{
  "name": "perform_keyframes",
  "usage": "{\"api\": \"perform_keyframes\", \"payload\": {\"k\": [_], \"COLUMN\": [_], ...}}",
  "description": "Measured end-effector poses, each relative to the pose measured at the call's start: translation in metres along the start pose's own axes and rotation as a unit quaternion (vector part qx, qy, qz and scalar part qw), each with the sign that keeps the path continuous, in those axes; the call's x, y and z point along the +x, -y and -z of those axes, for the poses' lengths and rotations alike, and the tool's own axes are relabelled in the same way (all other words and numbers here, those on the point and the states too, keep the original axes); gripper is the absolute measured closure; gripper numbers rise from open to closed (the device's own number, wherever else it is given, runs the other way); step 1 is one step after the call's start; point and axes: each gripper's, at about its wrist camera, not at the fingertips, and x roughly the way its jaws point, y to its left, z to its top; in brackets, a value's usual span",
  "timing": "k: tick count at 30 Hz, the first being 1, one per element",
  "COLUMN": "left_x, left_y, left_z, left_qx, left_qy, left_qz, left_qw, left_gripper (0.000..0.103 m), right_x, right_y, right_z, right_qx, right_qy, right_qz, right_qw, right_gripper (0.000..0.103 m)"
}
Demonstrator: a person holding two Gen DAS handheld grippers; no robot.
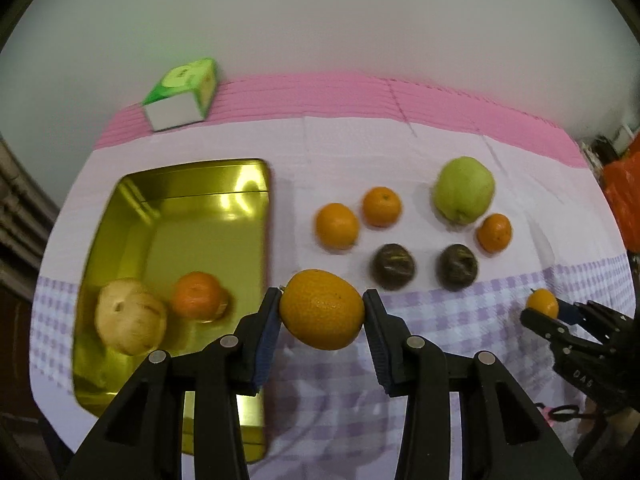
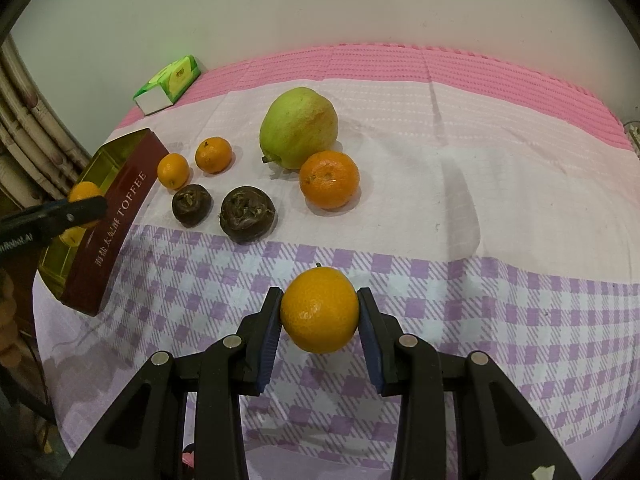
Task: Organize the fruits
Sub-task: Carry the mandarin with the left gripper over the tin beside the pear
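Your left gripper (image 1: 322, 310) clamps 1 orange (image 1: 322, 308) just right of the gold tin (image 1: 208, 216). Your right gripper (image 2: 319, 312) clamps a second orange (image 2: 319, 310) above the checked cloth (image 2: 480, 300). Only the left view shows inside the tin: 1 tan fruit (image 1: 130, 320), 1 mandarin (image 1: 198, 294). Only the right view shows its red TOFFEE side. The left view is blurred; tin's near corner is hidden behind a finger.

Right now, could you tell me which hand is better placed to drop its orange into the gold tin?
Left, probably. The left tool grips its orange beside the gold tin, while the right tool holds its orange further away.
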Motion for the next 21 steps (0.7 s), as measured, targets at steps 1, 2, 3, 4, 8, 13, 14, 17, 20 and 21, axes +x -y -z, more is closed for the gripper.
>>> {"api": "perform_keyframes", "payload": {"k": [1, 2, 3, 4, 8, 13, 14, 17, 20, 21], "left_x": [-0.001, -0.002, -0.002, -0.002, 0.000, 0.004, 0.005, 0.009, 0.013, 0.014], "left_y": [-0.006, -0.012, -0.020, -0.029, -0.052, -0.072, -0.074, -0.080, -0.083, -0.084], "left_z": [0.002, 0.003, 0.005, 0.007, 0.014, 0.026, 0.029, 0.035, 0.040, 0.041], "left_qx": [-0.003, -0.006, -0.010, -0.017, -0.036, -0.053, -0.055, -0.061, -0.064, -0.064], "left_qy": [0.000, 0.000, -0.001, -0.004, -0.013, -0.028, -0.030, -0.040, -0.047, -0.050], "left_qz": [-0.005, -0.011, -0.016, -0.021, -0.034, -0.049, -0.051, -0.056, -0.058, -0.058], "left_qw": [1.0000, 0.9999, 0.9998, 0.9996, 0.9987, 0.9970, 0.9968, 0.9957, 0.9951, 0.9950], "left_gripper": [0.061, 0.061, 0.061, 0.061, 0.061, 0.061, 0.061, 0.061, 0.061, 0.061], "right_x": [0.000, 0.000, 0.000, 0.000, 0.000, 0.000, 0.000, 0.000, -0.001, -0.001], "right_y": [-0.001, -0.001, -0.001, -0.001, -0.001, -0.002, -0.003, -0.004, -0.006, -0.006], "right_z": [0.000, 0.000, 0.000, 0.000, 0.000, 0.000, 0.000, 0.000, 0.000, 0.000], "right_qx": [0.000, -0.001, -0.001, -0.001, -0.002, -0.006, -0.007, -0.010, -0.012, -0.012], "right_qy": [0.000, 0.001, 0.001, 0.001, 0.001, 0.002, 0.002, 0.004, 0.006, 0.006], "right_qz": [0.000, 0.000, 0.001, 0.001, 0.002, 0.002, 0.003, 0.002, 0.003, 0.003], "right_qw": [1.000, 1.000, 1.000, 1.000, 1.000, 1.000, 1.000, 1.000, 1.000, 1.000], "right_gripper": [0.068, 0.068, 0.068, 0.068, 0.068, 0.068, 0.068, 0.068, 0.068, 0.068]}}
